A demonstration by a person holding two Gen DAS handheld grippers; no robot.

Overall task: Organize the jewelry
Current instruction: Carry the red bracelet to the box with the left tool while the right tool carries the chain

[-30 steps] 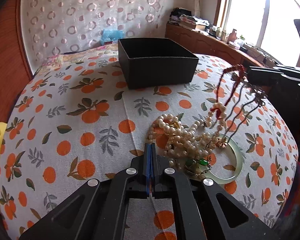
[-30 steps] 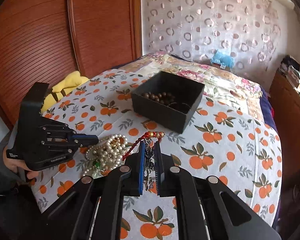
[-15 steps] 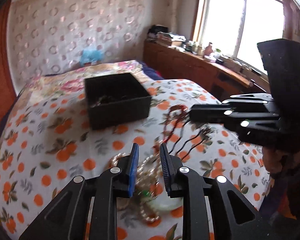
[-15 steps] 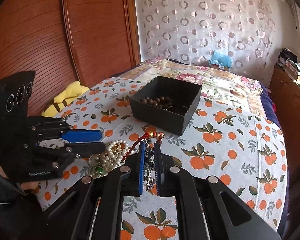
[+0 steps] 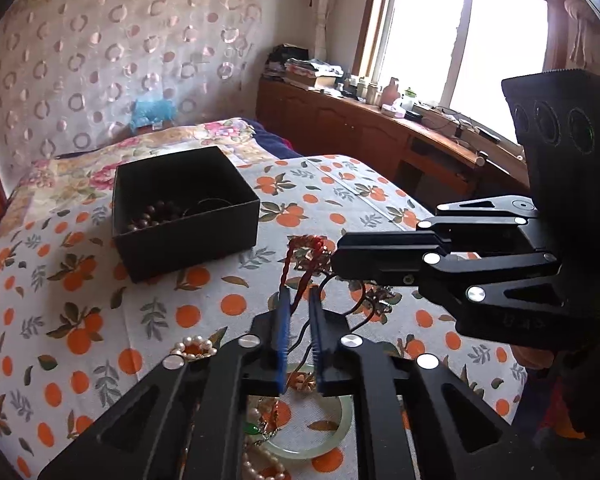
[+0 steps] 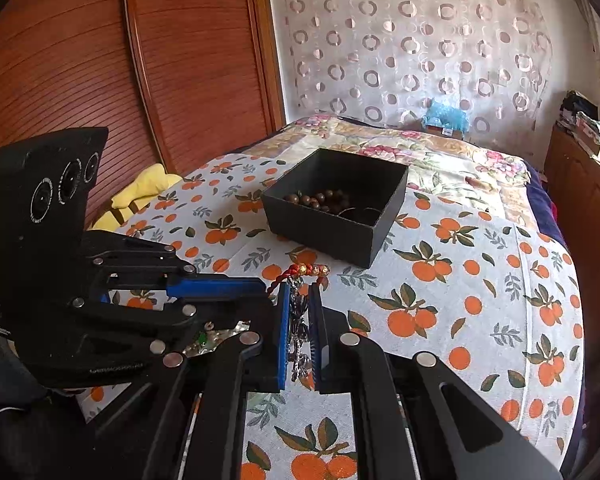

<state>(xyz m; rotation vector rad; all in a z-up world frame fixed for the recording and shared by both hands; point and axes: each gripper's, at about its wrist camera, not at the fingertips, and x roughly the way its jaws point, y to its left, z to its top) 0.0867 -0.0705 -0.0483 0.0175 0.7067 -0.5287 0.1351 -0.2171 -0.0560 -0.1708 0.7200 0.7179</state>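
Note:
My right gripper [image 6: 299,286] is shut on a red cord necklace [image 6: 304,270] with gold beads and holds it above the bed; it also shows in the left wrist view [image 5: 336,258]. The cords [image 5: 300,280] hang from it between the open jaws of my left gripper [image 5: 299,294], which do not pinch them. The black box [image 5: 184,208] stands on the bed beyond, with brown beads [image 6: 320,200] inside. A pile of pearls [image 5: 192,348] and a pale green bangle [image 5: 320,440] lie under my left gripper.
The bed carries an orange-print cloth [image 6: 460,280]. A yellow cushion [image 6: 140,192] lies by the wooden wall at the left. A wooden cabinet [image 5: 380,136] with clutter runs under the window at the right.
My left gripper has opened, risen off the pearl pile and moved in around the hanging cords. My right gripper has kept hold of the red necklace, almost still.

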